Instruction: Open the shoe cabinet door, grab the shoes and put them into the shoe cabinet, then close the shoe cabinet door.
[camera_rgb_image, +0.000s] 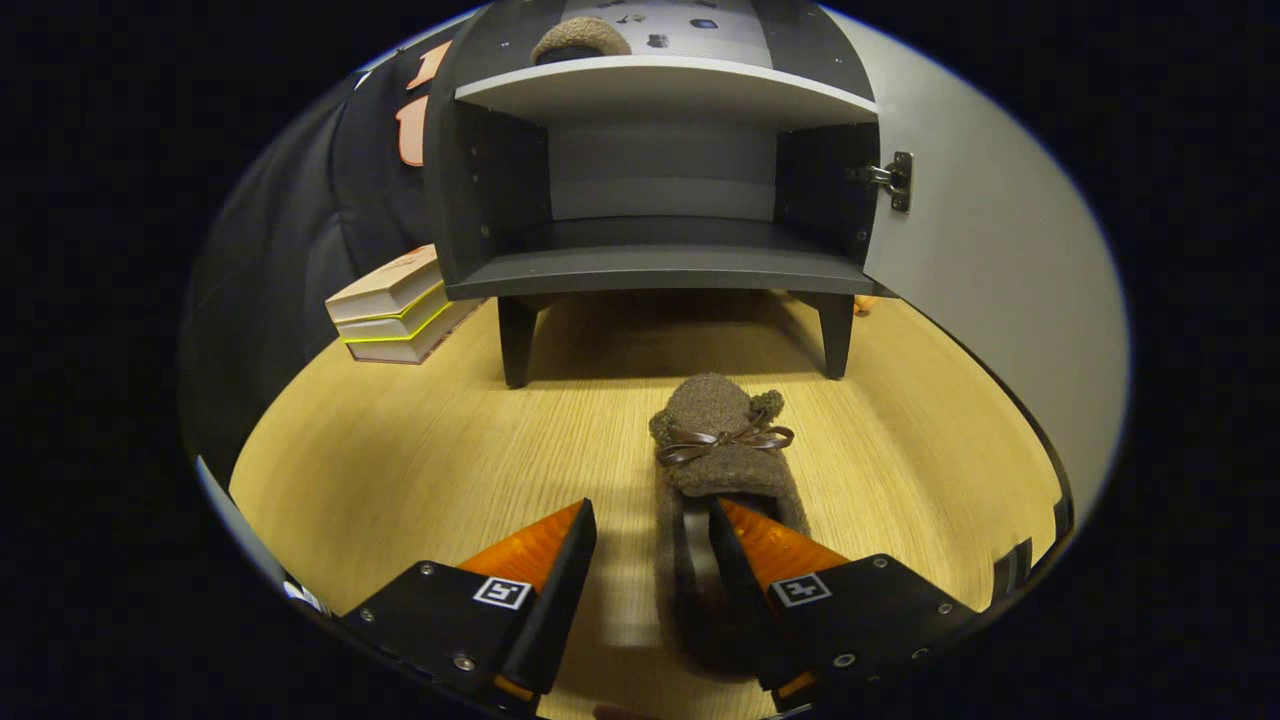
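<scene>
The tongs (652, 525) are parted, with a clear gap between the two fingers. The left finger stands over bare worktop (400, 450). The right finger (745, 535) sits inside the opening of the near slipper (715, 440), against its left side wall; the left finger does not touch the slipper, so nothing is clamped.

The near slipper is brown and fuzzy, with a dark ribbon bow (725, 440) across its upper. It lies flat on the worktop, toe pointing toward the far side and heel end between and below the fingers. It lies in front of the shoe cabinet (660, 190), apart from it.

The shoe cabinet stands on short dark legs at the far side of the worktop. Its door (990, 300) is swung fully open to the right, with a metal hinge (893, 180) visible at the cabinet's right edge. The lower compartment holds nothing. Above the pale shelf (660, 90), a second brown fuzzy item (580, 38) rests at the left; it is probably the matching slipper, though the view is cropped and distorted there.

A stack of books (395, 310) lies on the worktop just left of the cabinet's left front leg.
</scene>
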